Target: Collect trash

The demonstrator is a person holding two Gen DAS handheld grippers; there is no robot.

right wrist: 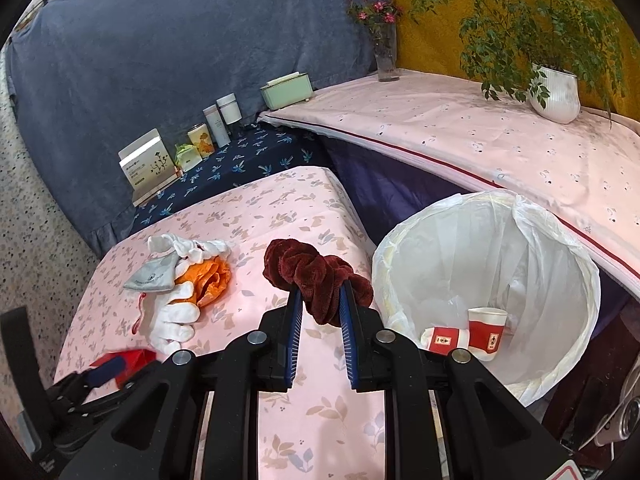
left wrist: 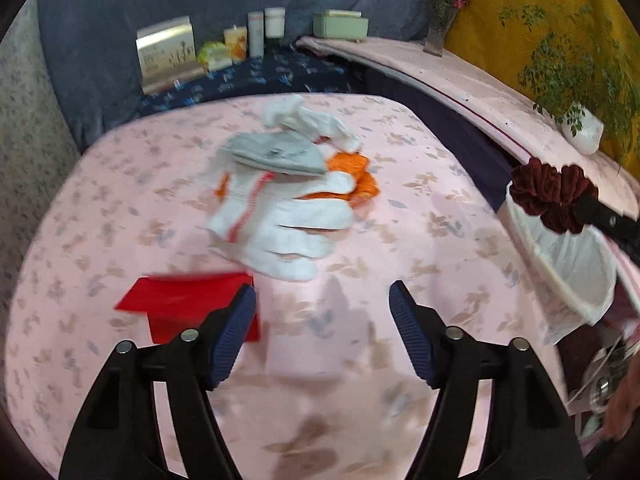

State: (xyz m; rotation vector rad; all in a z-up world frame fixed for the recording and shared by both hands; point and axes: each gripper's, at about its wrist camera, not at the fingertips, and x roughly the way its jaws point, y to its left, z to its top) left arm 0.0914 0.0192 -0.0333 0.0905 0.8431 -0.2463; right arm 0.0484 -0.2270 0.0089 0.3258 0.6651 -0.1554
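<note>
Nearby, white gloves (left wrist: 288, 220), a grey pouch (left wrist: 276, 154) and orange cloth (left wrist: 356, 176) lay heaped mid-table (left wrist: 440, 200), a red packet (left wrist: 180, 300) just left of the left gripper (left wrist: 322, 336), whose jaws stood apart, holding nothing. Beside the lined bin (right wrist: 488, 292) holding two paper cups (right wrist: 464, 338), the right gripper (right wrist: 320, 312) pinched a maroon scrunchie (right wrist: 316, 276).

Table cover (left wrist: 120, 208): pink cloth, matt, leaf print. Scrunchie (right wrist: 312, 276): dark red velvet, plush pile. White gloves (left wrist: 288, 224): knitted fabric, matt. Orange rag (right wrist: 212, 280): thin, crumpled cloth. Red sheet (left wrist: 180, 300): smooth paper. Bin liner (right wrist: 500, 248): thin translucent plastic, faintly glossy. Paper cups (right wrist: 484, 332): printed, smooth. Right gripper (right wrist: 320, 300) pads: ribbed blue rubber; frame black matt plastic with bright metal pins.
</note>
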